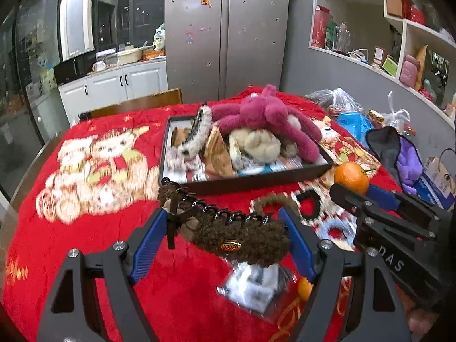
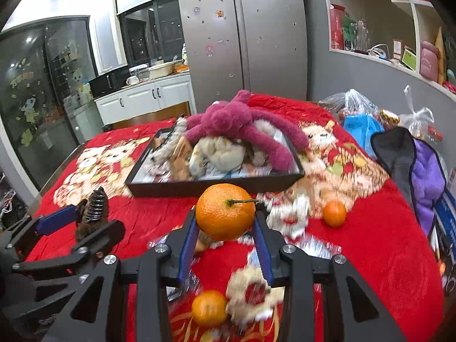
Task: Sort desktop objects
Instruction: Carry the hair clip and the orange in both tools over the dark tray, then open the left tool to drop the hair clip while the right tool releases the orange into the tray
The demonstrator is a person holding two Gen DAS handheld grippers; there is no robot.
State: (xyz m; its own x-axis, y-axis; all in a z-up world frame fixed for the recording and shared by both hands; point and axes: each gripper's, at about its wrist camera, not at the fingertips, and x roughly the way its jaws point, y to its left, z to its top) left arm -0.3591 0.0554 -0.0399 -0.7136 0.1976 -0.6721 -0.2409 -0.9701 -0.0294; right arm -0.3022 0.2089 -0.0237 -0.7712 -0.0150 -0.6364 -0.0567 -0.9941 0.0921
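Note:
My left gripper (image 1: 225, 228) is shut on a brown fuzzy hair claw clip (image 1: 228, 228), held crosswise between its blue pads above the red cloth. My right gripper (image 2: 225, 228) is shut on a large orange (image 2: 225, 211) with a green stem. In the left wrist view the right gripper (image 1: 362, 192) shows at the right with the orange (image 1: 351, 177). In the right wrist view the left gripper (image 2: 82, 216) and the clip (image 2: 92, 211) show at the left. A dark tray (image 2: 199, 187) ahead holds a pink plush toy (image 2: 228, 122), a cream plush and other small items.
On the red cloth lie small oranges (image 2: 334, 213) (image 2: 209, 307), fuzzy scrunchies (image 2: 253, 293) (image 1: 270, 202) and a clear packet (image 1: 253, 287). Bags, a blue pouch (image 2: 362, 128) and a purple-grey cloth (image 2: 421, 168) crowd the right side. A fridge and cabinets stand behind.

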